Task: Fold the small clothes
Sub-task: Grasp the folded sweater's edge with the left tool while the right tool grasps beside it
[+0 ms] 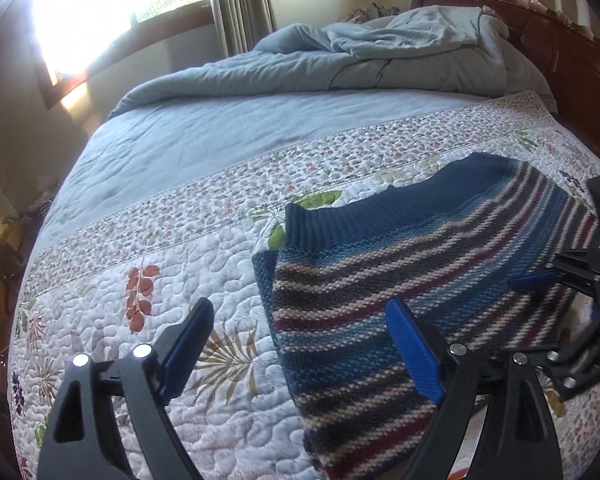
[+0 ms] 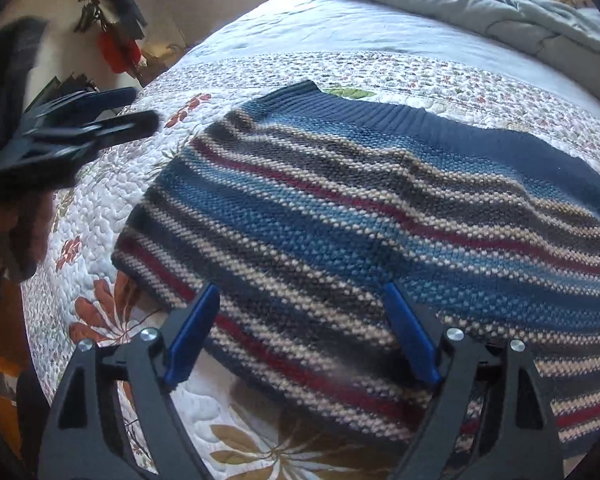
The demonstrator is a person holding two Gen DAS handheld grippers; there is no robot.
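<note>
- Striped knitted sweater [image 2: 359, 216]: lies spread flat on the floral quilt [image 1: 172, 288] covering the bed; bands of blue, dark grey, cream and dark red run across it, with a plain navy ribbed edge on the side away from the cameras.
- Left gripper [image 1: 300, 344]: jaws spread wide and empty; its left blue pad [image 1: 190, 344] hangs over bare quilt, the right one over the sweater's near edge, neither pressing on the knit. In the right wrist view it appears blurred at the left margin, off the sweater's side.
- Right gripper [image 2: 300, 332]: jaws likewise wide apart with nothing clasped; both blue pads [image 2: 409, 332] hover above the sweater's striped lower part. In the left wrist view it shows at the right margin, above the sweater's far side.
- Rumpled pale-blue duvet [image 1: 379, 52]: heaped at the far end of the bed, well apart from the sweater.
- Wooden headboard [image 1: 559, 52]: behind the duvet.
</note>
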